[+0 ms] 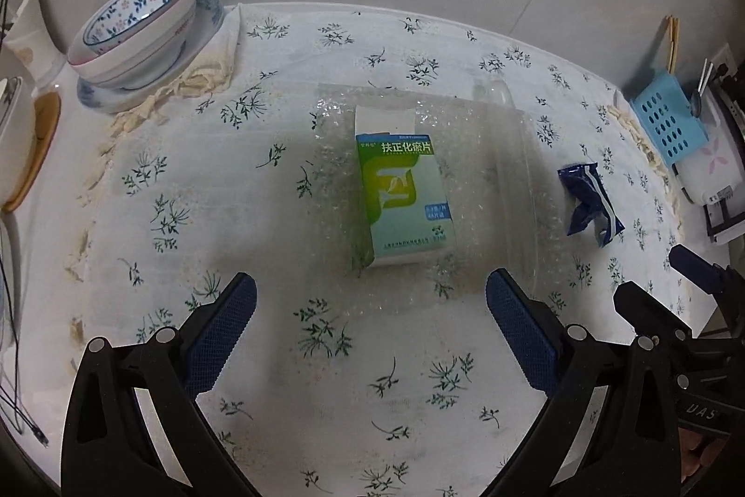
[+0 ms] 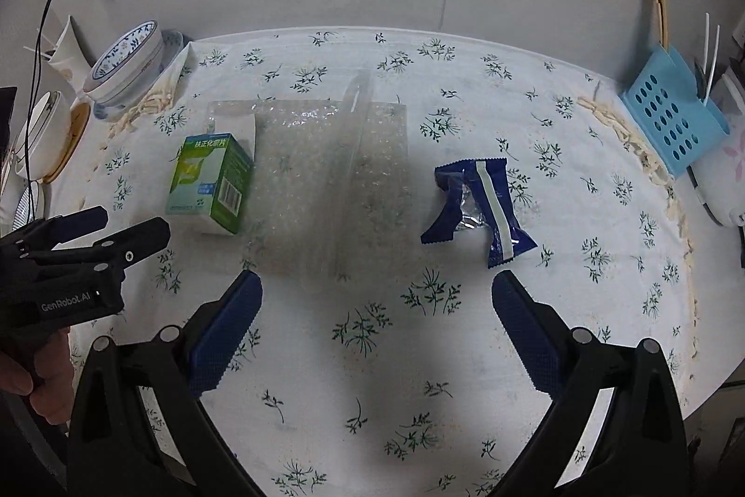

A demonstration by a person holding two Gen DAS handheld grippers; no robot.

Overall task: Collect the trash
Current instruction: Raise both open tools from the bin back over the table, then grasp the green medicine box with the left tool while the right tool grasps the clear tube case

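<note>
Floral cloth covers your worktop (image 1: pixel 139 227), and mid-surface the green medicine box (image 1: pixel 402 194) stands on a clear bubble-wrap sheet (image 2: pixel 326 171), with the blue wrapper (image 2: pixel 475 208) lying towards the right edge. Your left gripper (image 1: pixel 372 329) and right gripper (image 2: pixel 377 324) both hover spread wide, holding nothing. Nip that box carelessly and you'll likely drag the slippery sheet along, or tip the box over.

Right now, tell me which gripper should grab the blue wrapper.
Right. The right gripper is open with the blue wrapper just ahead, slightly right of its fingers. The left gripper, also open, faces the green box; from there the wrapper lies far off to the right.
</note>
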